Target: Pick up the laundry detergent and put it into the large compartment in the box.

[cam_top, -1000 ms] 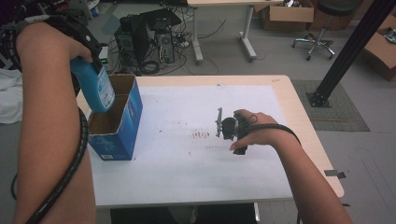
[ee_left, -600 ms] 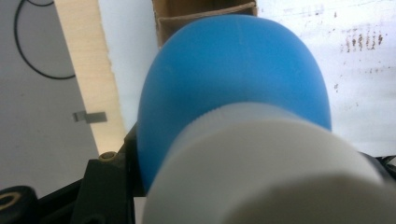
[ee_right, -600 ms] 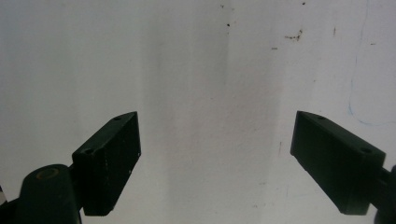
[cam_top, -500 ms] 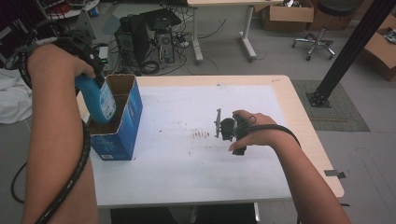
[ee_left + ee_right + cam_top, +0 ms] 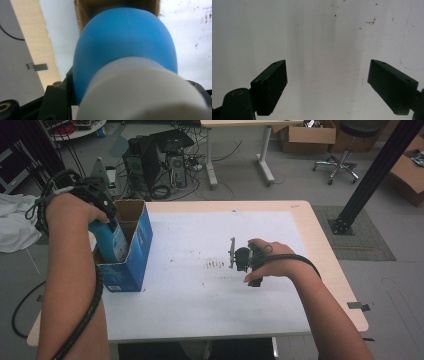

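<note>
The left hand-held gripper (image 5: 102,212) has come down since a second ago, and the blue bottle (image 5: 111,241) it clamps by the neck now stands with its lower part inside the open blue cardboard box (image 5: 135,250) at the left edge of the bench (image 5: 200,305), where earlier it hung above the rim. I judge this as the bottle being packed into the box, with the lowering nearly done and the release not yet made. In the left gripper view the bottle's blue shoulder (image 5: 125,42) and white cap (image 5: 142,92) sit right between the jaws, pointing down into the box's brown inside. The right hand-held gripper (image 5: 235,256) rests mid-bench, well apart from the box, jaws spread wide with nothing between them
</note>
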The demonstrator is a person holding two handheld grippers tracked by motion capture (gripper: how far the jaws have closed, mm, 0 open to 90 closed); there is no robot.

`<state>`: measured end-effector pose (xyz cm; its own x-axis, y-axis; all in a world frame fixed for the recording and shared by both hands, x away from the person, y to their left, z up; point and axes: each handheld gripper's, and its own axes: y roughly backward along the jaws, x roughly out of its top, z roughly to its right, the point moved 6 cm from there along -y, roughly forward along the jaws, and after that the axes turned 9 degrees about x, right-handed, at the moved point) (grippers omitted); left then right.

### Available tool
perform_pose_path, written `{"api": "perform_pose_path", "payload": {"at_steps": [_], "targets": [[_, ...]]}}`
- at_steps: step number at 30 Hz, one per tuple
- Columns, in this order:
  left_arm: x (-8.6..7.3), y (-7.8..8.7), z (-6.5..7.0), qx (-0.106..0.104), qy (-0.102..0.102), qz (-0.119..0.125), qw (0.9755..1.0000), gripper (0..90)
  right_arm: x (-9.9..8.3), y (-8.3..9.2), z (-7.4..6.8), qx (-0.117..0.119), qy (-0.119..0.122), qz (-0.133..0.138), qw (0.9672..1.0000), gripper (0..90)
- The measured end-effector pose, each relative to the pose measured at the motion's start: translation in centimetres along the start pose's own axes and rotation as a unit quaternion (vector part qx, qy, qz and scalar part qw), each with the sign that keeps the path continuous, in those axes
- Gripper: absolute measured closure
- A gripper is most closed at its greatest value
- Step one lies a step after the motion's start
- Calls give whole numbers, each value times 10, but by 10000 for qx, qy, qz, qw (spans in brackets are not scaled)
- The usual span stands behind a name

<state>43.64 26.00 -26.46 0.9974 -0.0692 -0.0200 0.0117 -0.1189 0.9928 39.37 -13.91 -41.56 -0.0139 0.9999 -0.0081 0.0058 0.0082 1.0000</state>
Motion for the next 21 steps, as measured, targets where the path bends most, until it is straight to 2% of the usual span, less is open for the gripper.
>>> {"api": "perform_pose_path", "payload": {"at_steps": [5,13,21], "targets": [[1,-16,2,-82,13,-38,10000,408,-1,-1,1,9,1,-5,10000,163],[4,-44,6,-49,-4,-67,10000,407,0,-1,2,-4,-32,-4,10000,163],[4,-59,13,-46,-53,-134,9999,407,-1,-1,2,3,-37,2,10000,162]]}}
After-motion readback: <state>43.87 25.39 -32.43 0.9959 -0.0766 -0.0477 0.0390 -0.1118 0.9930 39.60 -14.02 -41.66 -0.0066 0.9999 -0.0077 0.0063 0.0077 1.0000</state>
